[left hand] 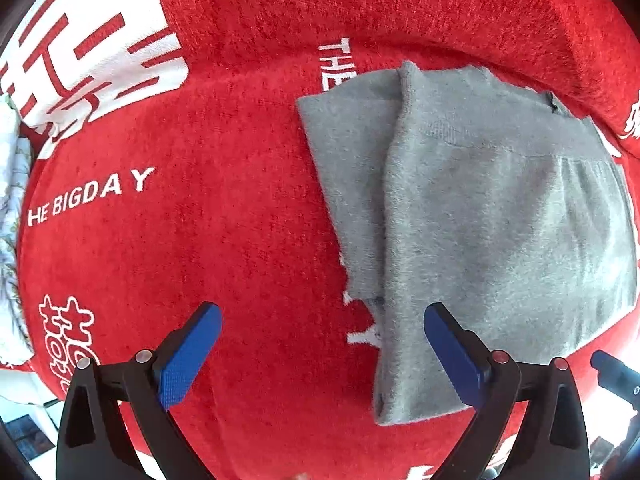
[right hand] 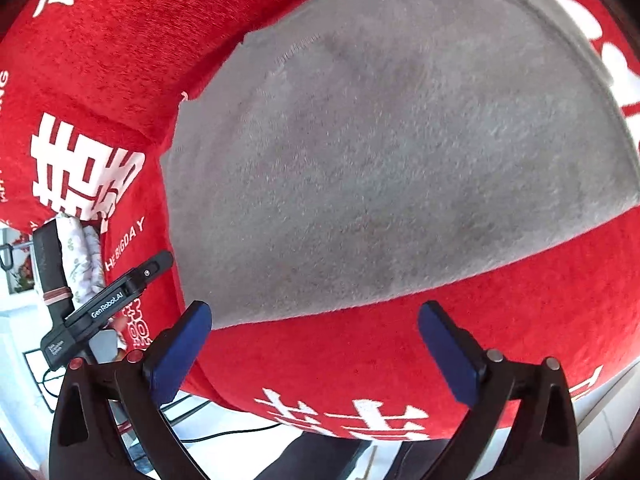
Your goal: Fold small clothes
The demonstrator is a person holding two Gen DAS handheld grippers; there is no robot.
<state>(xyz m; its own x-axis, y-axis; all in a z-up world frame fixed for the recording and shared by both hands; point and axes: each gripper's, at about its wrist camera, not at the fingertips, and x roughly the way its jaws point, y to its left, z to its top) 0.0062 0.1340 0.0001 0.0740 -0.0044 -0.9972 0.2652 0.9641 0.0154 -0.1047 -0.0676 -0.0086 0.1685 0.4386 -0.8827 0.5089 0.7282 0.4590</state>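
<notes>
A grey fleecy garment [left hand: 480, 220] lies folded on a red cloth with white lettering [left hand: 220, 220]. One narrower flap sticks out along its left side. My left gripper [left hand: 322, 350] hangs above the garment's near left corner, pointing down, jaws wide apart with only cloth beneath them. In the right wrist view the same grey garment [right hand: 380, 160] fills the middle. My right gripper [right hand: 316, 350] stands open just short of its near edge, over the red cloth [right hand: 400, 360]. Neither gripper holds anything.
A floral white fabric [left hand: 10, 200] lies at the cloth's left edge. In the right wrist view the other gripper's black body [right hand: 104, 308] shows at the left. The cloth's front edge [right hand: 320, 432] drops to a pale floor with a black cable [right hand: 224, 434].
</notes>
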